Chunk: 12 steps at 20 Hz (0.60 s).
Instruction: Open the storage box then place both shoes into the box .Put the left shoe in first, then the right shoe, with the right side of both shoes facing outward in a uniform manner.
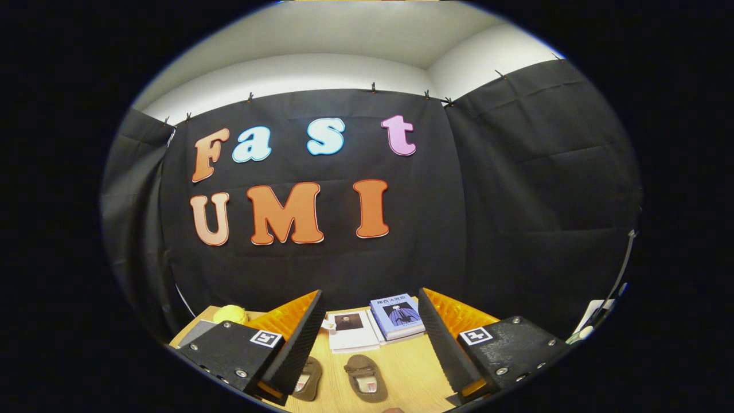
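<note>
So the gripper [370,338] is held up high over the wooden table [413,367] with its fingers spread wide and nothing in them, probably just lining up before any real move gets made. Right below, between the fingers, the two shoes [344,378] sit side by side on the table, soles down, openings up, easy to grab. Further back there's a white book [351,331] and a blue book [397,315], plus a yellow thing [230,314] off left; can't spot the storage box from here
</note>
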Motion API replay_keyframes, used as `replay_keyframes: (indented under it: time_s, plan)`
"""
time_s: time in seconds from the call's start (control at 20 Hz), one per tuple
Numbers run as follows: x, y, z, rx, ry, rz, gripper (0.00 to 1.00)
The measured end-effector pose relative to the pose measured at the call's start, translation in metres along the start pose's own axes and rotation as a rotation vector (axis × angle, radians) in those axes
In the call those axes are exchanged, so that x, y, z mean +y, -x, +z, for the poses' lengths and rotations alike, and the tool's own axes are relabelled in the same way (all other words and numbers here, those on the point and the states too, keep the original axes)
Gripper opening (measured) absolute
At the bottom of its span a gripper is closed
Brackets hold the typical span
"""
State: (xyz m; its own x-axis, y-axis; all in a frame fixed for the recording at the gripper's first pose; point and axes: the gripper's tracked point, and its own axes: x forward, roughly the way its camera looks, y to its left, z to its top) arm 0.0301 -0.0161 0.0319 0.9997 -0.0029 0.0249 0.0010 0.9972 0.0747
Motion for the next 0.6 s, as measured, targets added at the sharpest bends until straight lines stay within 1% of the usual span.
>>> replay_keyframes:
  time_s: [0.2,0.35,0.5,0.6]
  plan:
    - [0.017,-0.008,-0.008,0.011,-0.018,0.044,0.97]
    - [0.04,-0.018,-0.036,0.069,-0.049,0.103,0.97]
    - [0.076,-0.03,-0.075,0.127,-0.091,0.2,0.97]
    - [0.111,-0.036,-0.111,0.19,-0.16,0.297,0.97]
